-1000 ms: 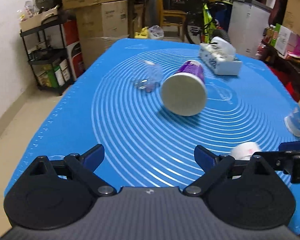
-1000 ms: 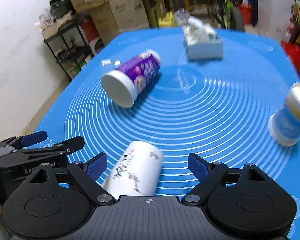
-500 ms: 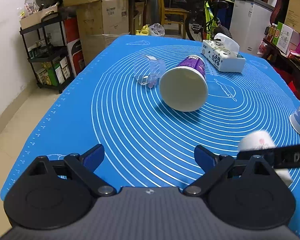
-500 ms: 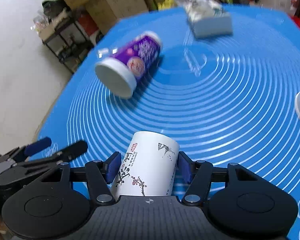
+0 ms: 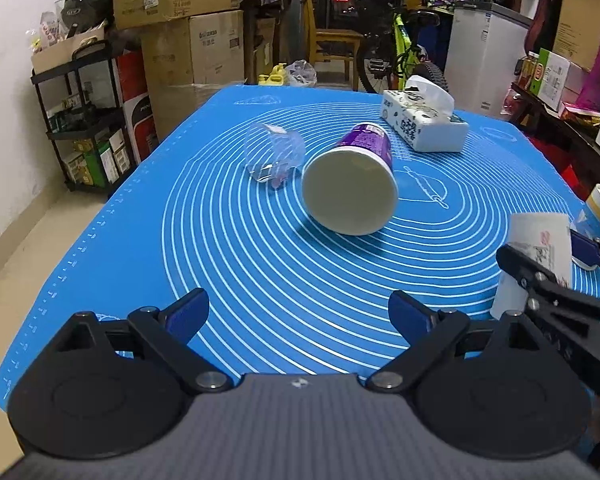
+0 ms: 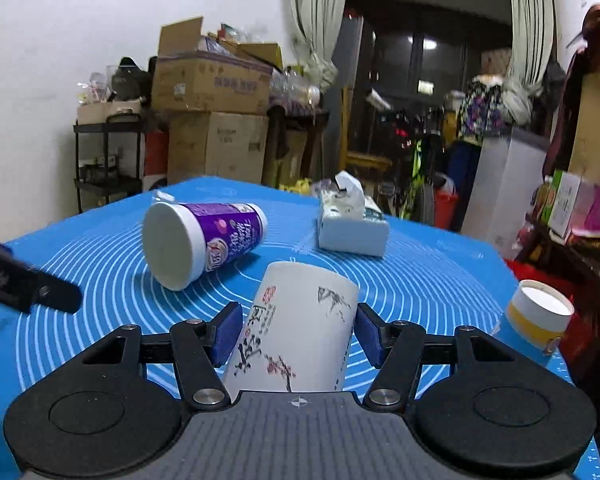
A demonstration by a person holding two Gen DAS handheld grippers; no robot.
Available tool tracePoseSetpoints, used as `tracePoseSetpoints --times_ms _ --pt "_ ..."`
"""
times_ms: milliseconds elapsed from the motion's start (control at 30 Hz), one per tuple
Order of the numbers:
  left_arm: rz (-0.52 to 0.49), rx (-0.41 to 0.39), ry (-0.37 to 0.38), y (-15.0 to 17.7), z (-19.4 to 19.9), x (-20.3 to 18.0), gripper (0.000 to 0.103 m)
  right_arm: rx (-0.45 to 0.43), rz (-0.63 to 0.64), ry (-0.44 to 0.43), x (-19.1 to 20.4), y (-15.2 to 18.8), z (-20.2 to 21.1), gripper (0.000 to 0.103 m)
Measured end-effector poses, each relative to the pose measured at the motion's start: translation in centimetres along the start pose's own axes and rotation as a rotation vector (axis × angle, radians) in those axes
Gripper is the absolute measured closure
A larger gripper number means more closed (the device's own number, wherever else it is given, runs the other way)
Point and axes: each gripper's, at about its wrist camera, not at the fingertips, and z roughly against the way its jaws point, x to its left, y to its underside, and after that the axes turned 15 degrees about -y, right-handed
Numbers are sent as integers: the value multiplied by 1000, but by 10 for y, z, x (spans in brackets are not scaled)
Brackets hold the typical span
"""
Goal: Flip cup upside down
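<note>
Blue-padded jaws of the right gripper (image 6: 296,334) closed on a white cylindrical paper cup with ink-painting print (image 6: 296,332), gripped at both sides and carried above the blue ringed silicone mat (image 6: 420,276), closed end forward. Left gripper (image 5: 299,316): jaws wide apart, holding nothing, low over the mat's near edge. Step, as judged: cup picked up, mid-turn. Next calls for rolling the wrist until the rim faces down, then lowering to bare mat, away from the purple-sleeved white cup lying on its side (image 6: 204,244).
</note>
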Motion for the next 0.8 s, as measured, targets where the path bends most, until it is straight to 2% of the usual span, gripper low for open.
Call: tracePoseSetpoints --times_ms 300,633,667,700,800 --pt "-25 1 23 11 7 -11 7 0 21 -22 18 14 35 39" --pt "-50 -19 32 20 26 -21 7 34 4 -41 26 31 49 41" --pt "-51 -20 34 21 27 -21 7 32 -3 -42 26 32 51 40" --pt "-53 -22 36 21 29 -22 7 29 -10 -40 25 31 53 33" --pt "-62 -27 43 22 34 -25 7 24 -5 -29 24 29 61 23"
